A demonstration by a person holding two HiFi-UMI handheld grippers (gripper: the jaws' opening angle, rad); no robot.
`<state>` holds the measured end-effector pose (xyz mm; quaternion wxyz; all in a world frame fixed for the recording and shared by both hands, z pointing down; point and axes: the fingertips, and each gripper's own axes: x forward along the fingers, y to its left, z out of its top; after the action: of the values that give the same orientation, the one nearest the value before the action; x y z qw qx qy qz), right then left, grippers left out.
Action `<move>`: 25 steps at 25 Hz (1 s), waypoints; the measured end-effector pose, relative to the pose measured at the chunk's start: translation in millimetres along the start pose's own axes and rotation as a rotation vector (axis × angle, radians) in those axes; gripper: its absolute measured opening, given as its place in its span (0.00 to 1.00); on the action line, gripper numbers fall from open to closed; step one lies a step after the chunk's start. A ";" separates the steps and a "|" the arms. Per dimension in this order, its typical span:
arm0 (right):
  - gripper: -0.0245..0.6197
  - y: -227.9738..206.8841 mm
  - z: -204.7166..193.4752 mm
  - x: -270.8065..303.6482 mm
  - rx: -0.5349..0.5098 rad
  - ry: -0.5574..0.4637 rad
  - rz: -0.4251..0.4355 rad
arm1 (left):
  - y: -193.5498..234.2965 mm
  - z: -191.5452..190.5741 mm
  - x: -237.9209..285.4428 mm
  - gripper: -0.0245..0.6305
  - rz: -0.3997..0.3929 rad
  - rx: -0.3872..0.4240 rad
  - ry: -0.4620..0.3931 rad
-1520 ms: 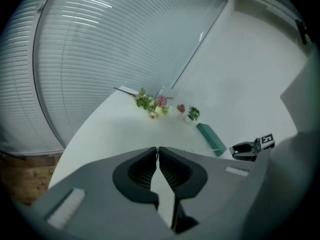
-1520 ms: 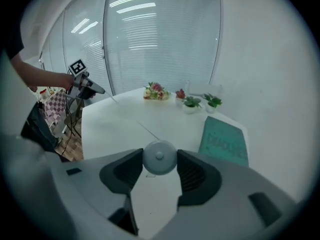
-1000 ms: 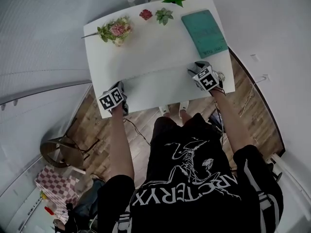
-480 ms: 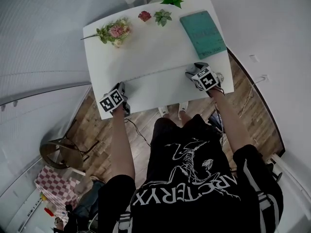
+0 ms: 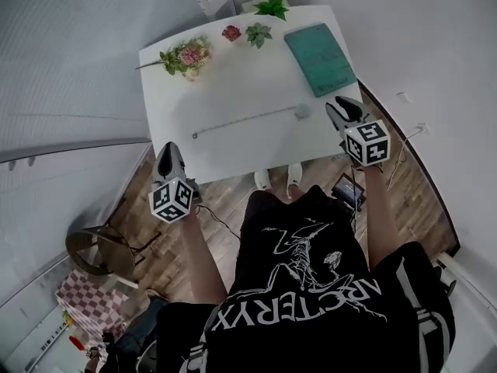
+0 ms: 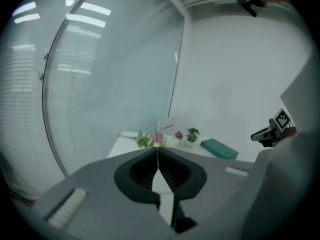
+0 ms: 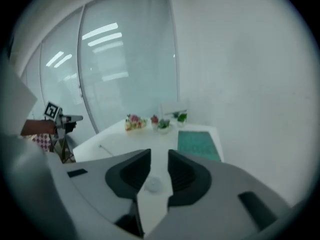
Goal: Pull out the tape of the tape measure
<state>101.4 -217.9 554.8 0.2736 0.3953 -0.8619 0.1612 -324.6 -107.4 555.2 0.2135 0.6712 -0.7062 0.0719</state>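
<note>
My left gripper hangs off the near left corner of the worktop, out over the wooden floor. Its fingers are pressed together with nothing in them. The worktop's near edge runs across ahead of them, with open air all round.

My right gripper sits at the worktop's right edge, fingers apart and closing — no pad presses on anything. Through their gap I see the tape measure's round case lying flat on the worktop, near the tips.

The tape lies drawn out from the case in a long straight strip. Its long axis runs from near my right fingers across toward my left ones. Its free end points at the left gripper but stops short of it, inside the near edge.

Beyond the strip the worktop is open up to a teal book ahead of the right fingers, with flowers at the far edge.
</note>
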 end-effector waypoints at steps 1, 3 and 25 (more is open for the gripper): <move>0.17 0.5 24.7 -18.6 0.024 -0.088 -0.015 | -14.4 26.1 -12.4 0.06 -0.008 0.041 -0.069; 0.08 4.3 69.5 -55.2 0.066 -0.262 -0.036 | -47.0 75.3 -33.2 0.06 -0.046 0.107 -0.189; 0.05 82.1 181.3 -137.4 -0.151 -0.626 -0.028 | -189.0 204.2 -95.5 0.05 -0.184 0.362 -0.492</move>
<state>49.6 -173.7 322.8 0.0261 0.4163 -0.9081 -0.0364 -180.7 -115.8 298.7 -0.0810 0.7567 -0.6486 0.0124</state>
